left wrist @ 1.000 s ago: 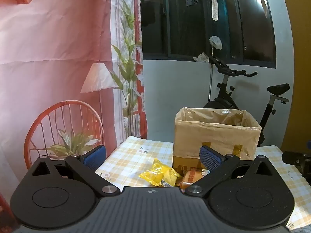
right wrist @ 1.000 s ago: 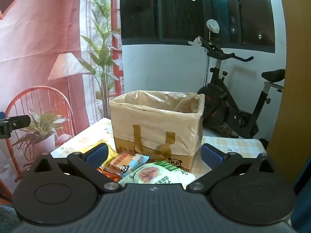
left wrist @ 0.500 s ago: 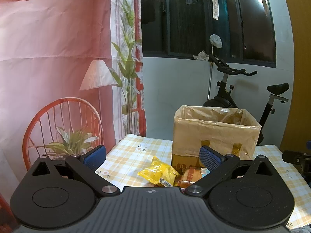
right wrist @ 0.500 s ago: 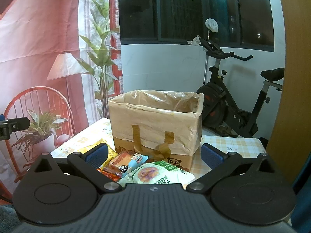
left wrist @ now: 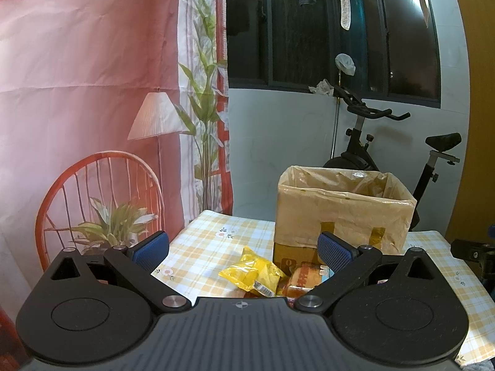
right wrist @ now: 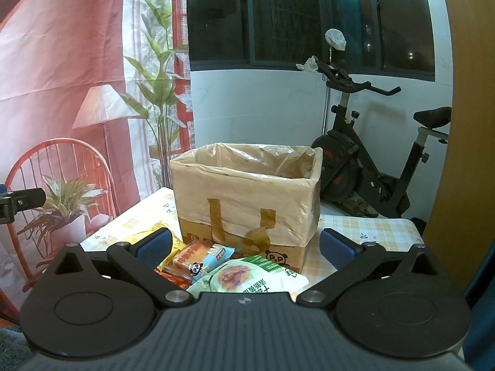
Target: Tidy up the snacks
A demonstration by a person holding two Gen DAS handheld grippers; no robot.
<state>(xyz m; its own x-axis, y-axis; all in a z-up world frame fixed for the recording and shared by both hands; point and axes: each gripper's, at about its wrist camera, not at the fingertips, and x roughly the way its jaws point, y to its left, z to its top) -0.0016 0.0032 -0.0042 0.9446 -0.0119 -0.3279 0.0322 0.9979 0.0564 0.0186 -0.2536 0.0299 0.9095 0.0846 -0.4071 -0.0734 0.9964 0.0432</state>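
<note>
Hidden: the left gripper body covers the near part of the orange bread pack; the inside of the lined box cannot be seen.
Snacks: the yellow bag lies on the tabletop ahead, between the wide-apart, empty fingers.
Right gripper: spread wide, empty, snacks just ahead, box behind them.
Only right view: the green pack.

The green snack bag is half hidden behind the right gripper's body. The box hides its own inside. The orange packet is partly covered.
</note>
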